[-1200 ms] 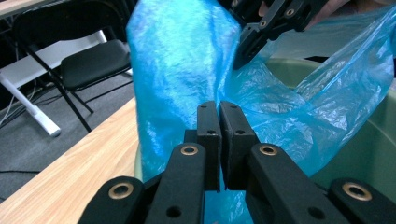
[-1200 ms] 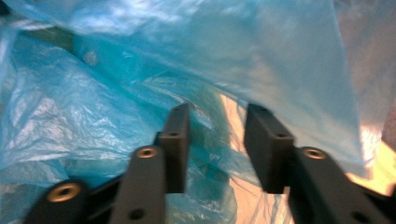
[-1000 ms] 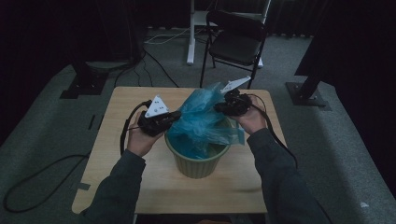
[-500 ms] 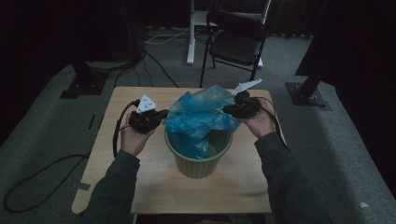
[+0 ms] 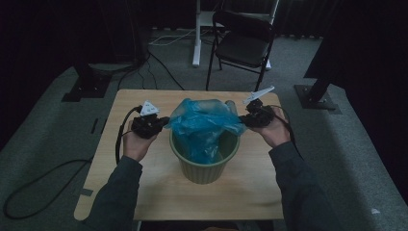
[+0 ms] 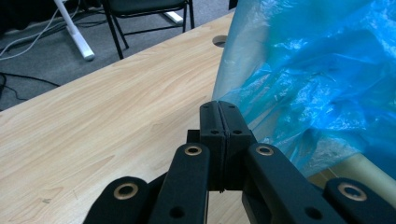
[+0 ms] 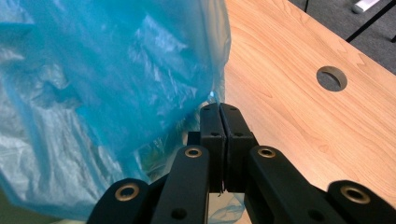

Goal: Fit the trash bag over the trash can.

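Two claws, the left claw [image 5: 162, 121] and right claw [image 5: 243, 120], each pinch an edge of the blue plastic bag [image 5: 204, 126] at mid-frame, its body hanging into the green bin [image 5: 204, 166] on the wooden table [image 5: 110, 163]. Lining it well likely means drawing both edges outward evenly, then down over the rim. Bare tabletop lies on both sides, though the right table edge sits near.

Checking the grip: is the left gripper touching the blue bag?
Touching. In the left gripper view the left gripper is shut, with the edge of the blue bag running into the seam between its pads.
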The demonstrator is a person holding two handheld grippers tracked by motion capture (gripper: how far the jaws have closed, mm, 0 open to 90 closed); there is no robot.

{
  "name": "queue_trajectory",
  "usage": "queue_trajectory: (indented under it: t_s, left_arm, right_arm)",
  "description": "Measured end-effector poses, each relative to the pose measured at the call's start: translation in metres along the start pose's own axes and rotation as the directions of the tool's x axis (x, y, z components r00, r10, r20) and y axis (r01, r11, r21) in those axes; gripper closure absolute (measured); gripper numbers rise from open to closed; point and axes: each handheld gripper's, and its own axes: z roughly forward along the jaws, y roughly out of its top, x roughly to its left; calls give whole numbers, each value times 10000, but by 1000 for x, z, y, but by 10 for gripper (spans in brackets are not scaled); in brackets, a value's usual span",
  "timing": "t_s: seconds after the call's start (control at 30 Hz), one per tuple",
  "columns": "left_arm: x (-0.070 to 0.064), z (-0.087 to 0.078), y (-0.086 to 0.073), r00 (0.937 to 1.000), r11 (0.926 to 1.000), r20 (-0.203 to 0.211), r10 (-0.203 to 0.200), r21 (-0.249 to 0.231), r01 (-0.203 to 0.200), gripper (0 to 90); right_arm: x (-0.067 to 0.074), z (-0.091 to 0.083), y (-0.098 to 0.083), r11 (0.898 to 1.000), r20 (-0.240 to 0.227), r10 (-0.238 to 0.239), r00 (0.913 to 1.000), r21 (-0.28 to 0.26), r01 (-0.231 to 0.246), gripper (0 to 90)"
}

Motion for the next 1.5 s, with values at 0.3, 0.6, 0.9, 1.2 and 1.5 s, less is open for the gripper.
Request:
queue_trajectory:
  t_s: [0.3, 0.6, 0.9, 1.2, 1.5]
  left_arm:
    - [-8, -19, 12, 9992, 9937, 147, 361, -1064, -344, 661]
    - [-24, -21, 28, 9922, 9817, -165, 1236, -1437, -1247, 505]
    - [-32, -10, 41, 9863, 9778, -560, 1553, -1333, -1616, 504]
    - [-29, -5, 43, 9884, 9818, -499, 1437, -1179, -1487, 755]
    - [-25, -3, 43, 9923, 9871, -490, 1140, -1071, -1187, 882]
  right_arm:
    - [6, -19, 7, 9896, -191, -741, 9971, -1248, 711, 627]
    - [10, -22, 13, 9836, -178, -954, 9953, -1554, 915, 608]
    - [11, -21, 14, 9842, -308, -1047, 9940, -1464, 992, 626]
    - [12, -19, 15, 9836, -425, -1221, 9916, -1390, 1152, 625]
    - [10, -25, 16, 9765, -401, -1237, 9915, -1824, 1145, 580]
